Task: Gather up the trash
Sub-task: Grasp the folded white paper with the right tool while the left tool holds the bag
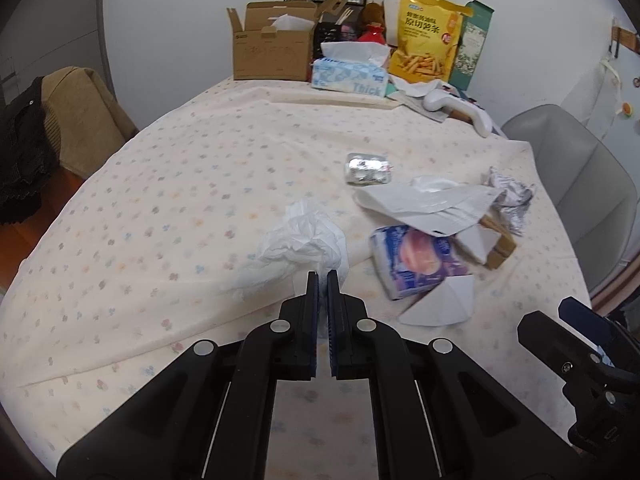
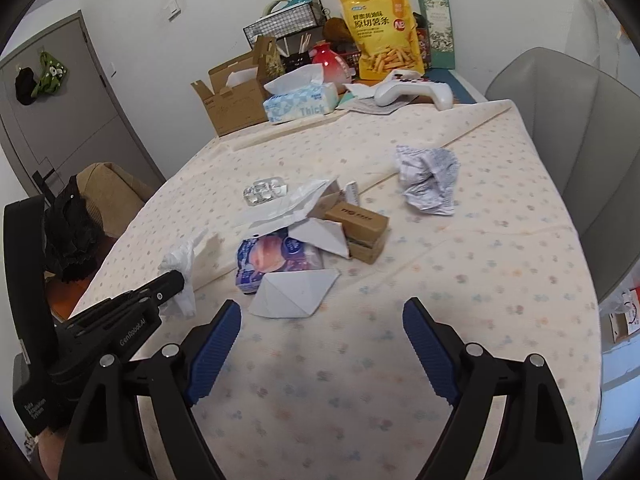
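Note:
A crumpled white tissue (image 1: 304, 236) lies on the flowered tablecloth (image 1: 160, 200), and my left gripper (image 1: 322, 278) is shut on its near edge. In the right wrist view the left gripper (image 2: 180, 280) reaches in from the left with the tissue (image 2: 182, 264) bunched at its tip. My right gripper (image 2: 322, 312) is open above bare cloth, just short of a folded white paper (image 2: 296, 292). Beyond lie a purple snack wrapper (image 2: 276, 260), a small brown box (image 2: 360, 228), a white plastic bag (image 1: 424, 204), a foil blister pack (image 2: 266, 192) and a crumpled printed paper (image 2: 428, 180).
At the far end stand an open cardboard box (image 1: 272, 48), a tissue box (image 1: 352, 76), a yellow snack bag (image 1: 428, 36) and a white game controller (image 2: 412, 92). A grey chair (image 2: 560, 140) is at the table's right side, a brown seat (image 1: 76, 116) to the left.

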Motion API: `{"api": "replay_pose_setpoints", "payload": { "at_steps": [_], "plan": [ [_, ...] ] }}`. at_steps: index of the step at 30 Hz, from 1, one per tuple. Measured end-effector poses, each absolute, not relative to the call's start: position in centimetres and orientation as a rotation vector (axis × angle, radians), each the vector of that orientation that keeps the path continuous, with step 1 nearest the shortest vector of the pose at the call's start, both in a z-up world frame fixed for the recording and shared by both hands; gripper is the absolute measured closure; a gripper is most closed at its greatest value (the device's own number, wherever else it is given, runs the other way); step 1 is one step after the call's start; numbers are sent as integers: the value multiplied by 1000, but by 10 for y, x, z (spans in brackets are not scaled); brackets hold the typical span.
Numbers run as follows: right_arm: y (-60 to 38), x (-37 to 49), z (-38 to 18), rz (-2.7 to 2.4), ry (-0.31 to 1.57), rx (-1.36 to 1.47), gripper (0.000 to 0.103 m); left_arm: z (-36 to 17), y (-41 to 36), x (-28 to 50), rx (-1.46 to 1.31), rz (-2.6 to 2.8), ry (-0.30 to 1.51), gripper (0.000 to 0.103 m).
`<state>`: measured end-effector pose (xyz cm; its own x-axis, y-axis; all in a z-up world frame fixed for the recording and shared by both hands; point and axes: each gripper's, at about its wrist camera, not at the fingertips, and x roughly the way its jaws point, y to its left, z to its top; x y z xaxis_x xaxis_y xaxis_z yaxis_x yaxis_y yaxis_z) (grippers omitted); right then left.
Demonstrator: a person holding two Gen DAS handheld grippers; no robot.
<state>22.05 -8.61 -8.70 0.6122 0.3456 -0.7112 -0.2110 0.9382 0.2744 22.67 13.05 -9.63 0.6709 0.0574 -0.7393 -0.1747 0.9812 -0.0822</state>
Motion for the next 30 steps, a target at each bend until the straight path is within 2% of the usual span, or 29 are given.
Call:
{"api": "replay_pose_setpoints", "payload": {
  "at_steps": [18, 19, 24, 26, 30],
  "plan": [
    [-50, 265, -119, 321, 934, 152, 29, -115, 147, 252, -104, 185, 852, 98],
    [-48, 266, -121, 321, 939, 150, 31, -117, 148, 252, -104, 187, 852, 98],
    [-48, 266, -124, 327, 952, 145, 59, -117, 148, 253, -107, 189, 854, 98],
    [-51, 264, -121, 329, 949, 152, 65, -114, 146, 252, -109, 183, 851, 98],
    [-56, 257, -115, 337, 932, 154, 66, -109, 138, 248, -112, 165, 845, 98]
  ]
}}
